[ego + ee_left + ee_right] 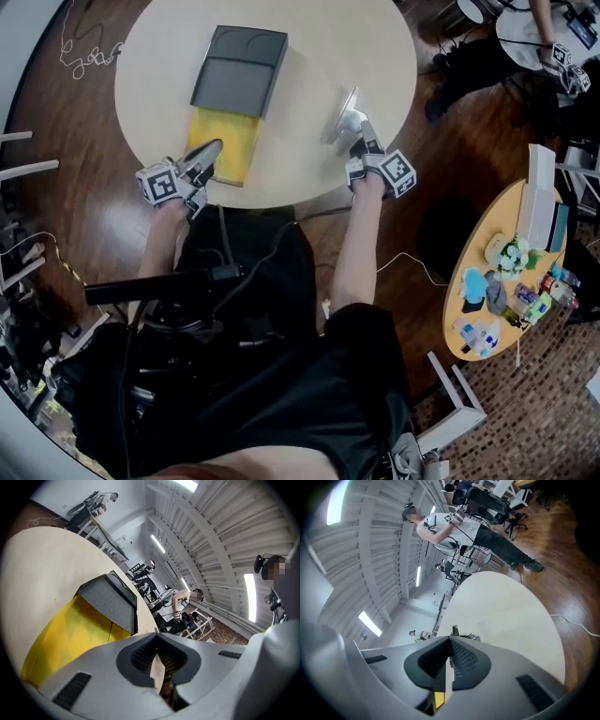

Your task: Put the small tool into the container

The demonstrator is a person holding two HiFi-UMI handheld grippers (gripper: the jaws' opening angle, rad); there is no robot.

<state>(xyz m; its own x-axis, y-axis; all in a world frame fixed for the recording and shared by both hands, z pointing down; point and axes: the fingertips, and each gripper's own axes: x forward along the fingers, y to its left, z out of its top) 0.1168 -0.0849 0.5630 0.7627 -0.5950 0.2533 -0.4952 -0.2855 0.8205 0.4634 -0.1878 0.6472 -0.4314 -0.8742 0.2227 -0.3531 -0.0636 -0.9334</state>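
Note:
On the round cream table [309, 37] lies the container, a yellow tray [225, 145] with its dark grey lid [239, 70] slid partway off toward the far side. My left gripper [212, 150] rests at the tray's near end with its jaws together and nothing in them. The left gripper view shows the yellow tray [70, 630] and the lid [110, 602] just beyond the jaws. To the right of the tray, my right gripper [349, 112] is shut on the small metal tool [461, 634], which pokes out past its tips over bare tabletop.
The table's near edge runs just behind both grippers. A small orange side table [487, 323] with bottles and boxes stands at the right. A white cable [412, 262] lies on the wood floor. Another person [553, 37] works at the top right.

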